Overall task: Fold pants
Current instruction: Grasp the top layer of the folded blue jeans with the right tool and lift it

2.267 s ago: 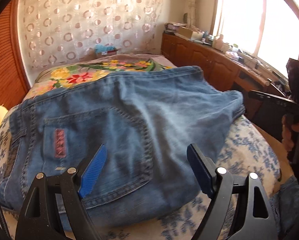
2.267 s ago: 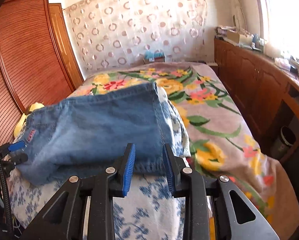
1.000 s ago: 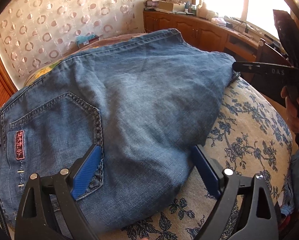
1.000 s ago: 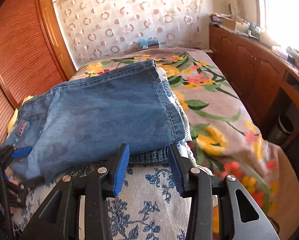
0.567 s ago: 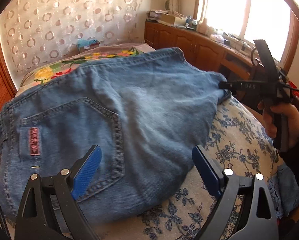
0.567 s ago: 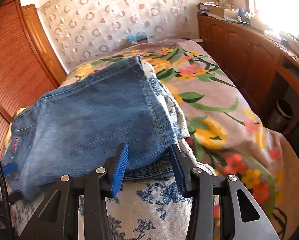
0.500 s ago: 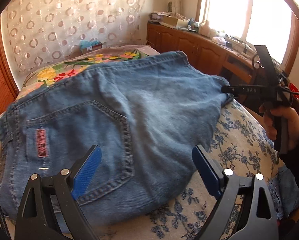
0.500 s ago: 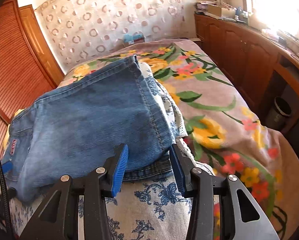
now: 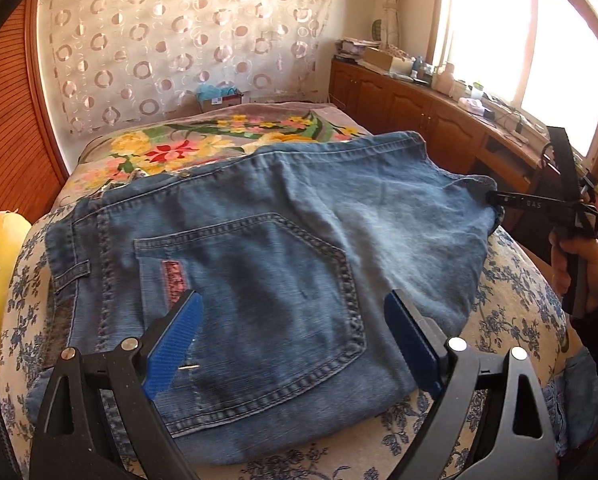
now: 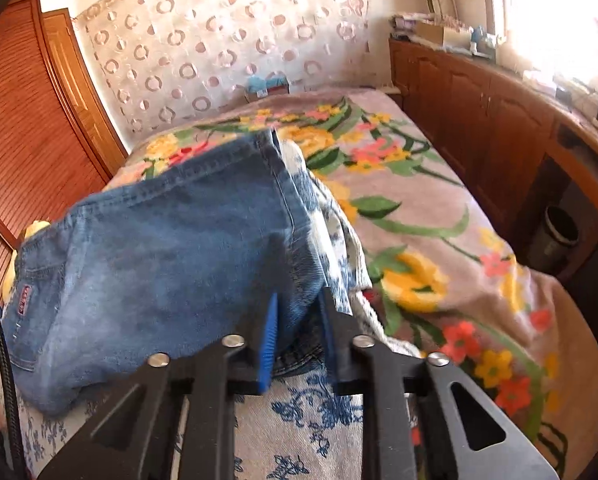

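The jeans lie folded into a thick block on the blue-flowered cover at the near end of the bed, back pocket facing up. My right claw has just been closing, and its pads now pinch the near right corner of the jeans, where the hem layers are stacked. My left claw hangs above the pocket area with its pads wide apart and holds nothing.

The main risk I see is in the right grip. The corner has several layers, and I cannot tell how many of them are really between the pads. If only the top layers are caught, a lift would peel them off and the lower ones would stay, so the fold opens. The denim is also heavy; pulling from one corner alone could drag the whole block sideways, perhaps with the cover under it. I think the left claw should take the other side before any lift.
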The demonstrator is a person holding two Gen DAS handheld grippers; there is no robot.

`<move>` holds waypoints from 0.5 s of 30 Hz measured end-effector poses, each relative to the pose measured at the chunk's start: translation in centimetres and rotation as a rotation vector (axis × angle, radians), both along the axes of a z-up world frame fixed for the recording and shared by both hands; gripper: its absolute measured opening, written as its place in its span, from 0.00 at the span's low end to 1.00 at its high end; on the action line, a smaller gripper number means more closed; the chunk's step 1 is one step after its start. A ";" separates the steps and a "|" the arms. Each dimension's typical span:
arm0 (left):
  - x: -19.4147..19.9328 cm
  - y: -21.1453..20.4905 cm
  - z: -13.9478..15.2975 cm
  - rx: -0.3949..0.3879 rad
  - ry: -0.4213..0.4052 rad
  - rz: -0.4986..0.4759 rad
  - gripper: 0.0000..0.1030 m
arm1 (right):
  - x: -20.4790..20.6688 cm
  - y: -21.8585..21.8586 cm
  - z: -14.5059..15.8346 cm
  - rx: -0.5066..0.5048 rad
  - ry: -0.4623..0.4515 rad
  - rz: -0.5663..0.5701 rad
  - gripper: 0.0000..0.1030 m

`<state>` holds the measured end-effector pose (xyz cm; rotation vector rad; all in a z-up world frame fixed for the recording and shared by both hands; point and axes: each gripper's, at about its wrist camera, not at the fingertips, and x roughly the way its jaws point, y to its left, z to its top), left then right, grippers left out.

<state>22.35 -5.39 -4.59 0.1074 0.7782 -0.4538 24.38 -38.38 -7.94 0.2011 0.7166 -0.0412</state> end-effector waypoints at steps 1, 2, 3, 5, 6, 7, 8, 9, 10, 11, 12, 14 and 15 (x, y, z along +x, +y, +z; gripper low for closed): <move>0.0 0.3 0.0 -0.001 -0.001 0.006 0.90 | -0.1 0.0 0.3 -0.005 -0.010 -0.003 0.15; 0.0 0.5 0.1 -0.003 -0.002 0.011 0.90 | -0.2 0.1 0.6 -0.006 -0.022 -0.003 0.13; 0.1 0.8 0.1 -0.005 -0.004 0.016 0.90 | -0.3 0.2 0.9 -0.005 -0.036 0.000 0.11; 0.1 1.3 0.3 -0.009 -0.007 0.026 0.90 | -0.5 0.6 1.5 -0.017 -0.057 0.003 0.09; 0.1 1.5 0.4 -0.010 -0.009 0.030 0.90 | -0.6 0.8 1.7 -0.021 -0.067 0.007 0.09; 0.2 1.7 0.4 -0.010 -0.010 0.034 0.90 | -0.7 1.1 2.0 -0.025 -0.079 0.012 0.08; 0.2 1.9 0.5 -0.011 -0.011 0.038 0.90 | -0.9 1.4 2.3 -0.028 -0.089 0.017 0.08; 0.2 2.1 0.5 -0.013 -0.011 0.042 0.90 | -1.0 1.6 2.5 -0.033 -0.098 0.020 0.08; 0.2 2.2 0.6 -0.014 -0.012 0.045 0.90 | -1.0 1.8 2.7 -0.032 -0.106 0.024 0.08; 0.2 2.4 0.6 -0.014 -0.014 0.049 0.90 | -1.1 1.9 3.0 -0.023 -0.116 0.034 0.08; 0.3 2.6 0.7 -0.015 -0.015 0.055 0.90 | -1.1 2.2 3.3 -0.020 -0.128 0.041 0.08; 0.3 3.0 0.7 -0.019 -0.011 0.062 0.90 | -0.9 2.9 3.8 -0.041 -0.125 0.046 0.08; 0.4 3.1 0.8 -0.019 -0.010 0.065 0.90 | -0.9 3.0 4.0 -0.041 -0.122 0.044 0.08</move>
